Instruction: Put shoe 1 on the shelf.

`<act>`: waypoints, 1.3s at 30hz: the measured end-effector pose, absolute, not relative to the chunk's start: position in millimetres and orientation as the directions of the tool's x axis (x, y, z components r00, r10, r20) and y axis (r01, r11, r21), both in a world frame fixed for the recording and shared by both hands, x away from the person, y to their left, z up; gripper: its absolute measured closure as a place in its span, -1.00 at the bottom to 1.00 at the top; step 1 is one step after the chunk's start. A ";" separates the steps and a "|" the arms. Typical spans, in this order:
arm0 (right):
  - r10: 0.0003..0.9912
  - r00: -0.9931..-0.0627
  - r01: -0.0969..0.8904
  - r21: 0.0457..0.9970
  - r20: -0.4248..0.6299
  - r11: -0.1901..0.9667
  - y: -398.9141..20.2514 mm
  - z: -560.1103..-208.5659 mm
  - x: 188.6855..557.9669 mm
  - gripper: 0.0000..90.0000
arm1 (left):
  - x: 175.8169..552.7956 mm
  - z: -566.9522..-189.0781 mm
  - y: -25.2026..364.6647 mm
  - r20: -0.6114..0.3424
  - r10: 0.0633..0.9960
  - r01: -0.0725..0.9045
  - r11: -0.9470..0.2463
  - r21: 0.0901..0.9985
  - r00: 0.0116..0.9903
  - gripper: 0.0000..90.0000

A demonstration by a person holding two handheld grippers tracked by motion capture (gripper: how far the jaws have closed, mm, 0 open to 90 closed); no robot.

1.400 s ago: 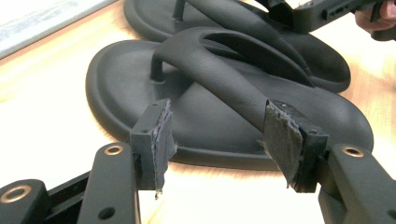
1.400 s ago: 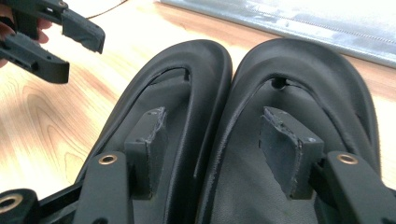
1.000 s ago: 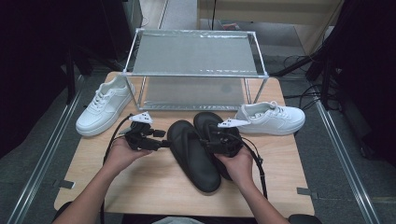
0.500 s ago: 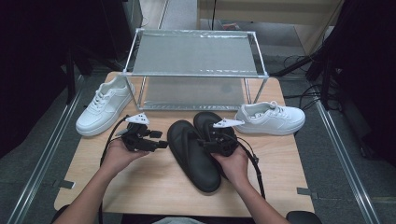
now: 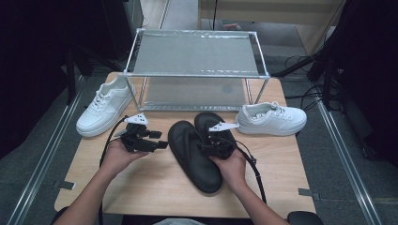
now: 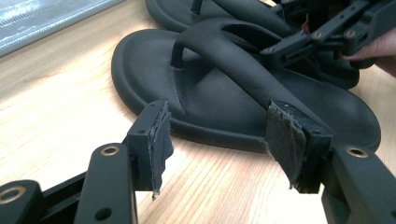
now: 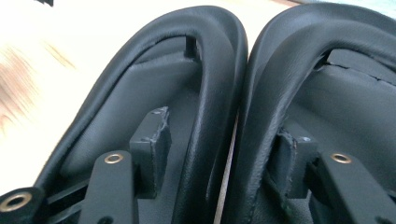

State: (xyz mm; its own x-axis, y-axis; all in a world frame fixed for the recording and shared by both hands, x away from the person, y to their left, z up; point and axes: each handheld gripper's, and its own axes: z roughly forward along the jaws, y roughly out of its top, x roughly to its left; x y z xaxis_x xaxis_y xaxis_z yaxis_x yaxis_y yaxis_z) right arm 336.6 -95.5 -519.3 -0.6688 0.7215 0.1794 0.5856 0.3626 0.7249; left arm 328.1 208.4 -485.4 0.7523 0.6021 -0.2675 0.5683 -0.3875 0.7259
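Left sandal (image 5: 193,154): we see this black flip-flop flat on the wooden table (image 5: 155,187), toe end toward the rack, heel toward the person.
Right sandal (image 5: 217,129): a second black flip-flop lies just beside the first on its right, their inner edges touching or nearly so, and set a little farther from the person.
Right gripper (image 5: 206,146): we hold it in the right hand over the two sandals, where their straps run side by side.
Right jaws: in the right gripper view one jaw sits inside the strap (image 7: 212,93) of one sandal and the other inside the neighbouring strap (image 7: 275,79), so both inner straps stand between them. The jaws have just been closing a little; the right pad lies against its strap, the left pad looks just clear, so we count no firm pinch.
Left gripper (image 5: 163,145): we hold it in the left hand, low over the table, just left of the left sandal and pointing at it.
Left jaws: spread wide with nothing between them; in the left gripper view the sandal's rim (image 6: 210,135) lies just beyond the pads (image 6: 159,140).
Rack (image 5: 195,52): a two-tier metal frame stands at the table's far side.
Left white sneaker (image 5: 104,107): on the table's left part, beside the rack.
Right white sneaker (image 5: 272,118): on the table, right of the sandals.
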 end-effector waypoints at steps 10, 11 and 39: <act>0.735 -0.663 0.558 0.749 0.144 0.357 -96.6 -522.5 333.8 0.26 | 328.9 -486.1 205.7 -0.270 0.598 0.568 -0.390 0.724 0.755 -0.09; 0.736 -0.663 0.557 0.749 0.141 0.358 -96.5 -522.4 333.5 0.27 | 329.0 -485.9 206.2 -0.270 0.598 0.569 -0.392 0.722 0.755 -0.09; 0.751 -0.627 0.602 0.741 0.207 0.298 -106.4 -511.0 338.0 0.63 | 330.4 -484.0 213.6 -0.271 0.611 0.573 -0.374 0.729 0.744 -0.09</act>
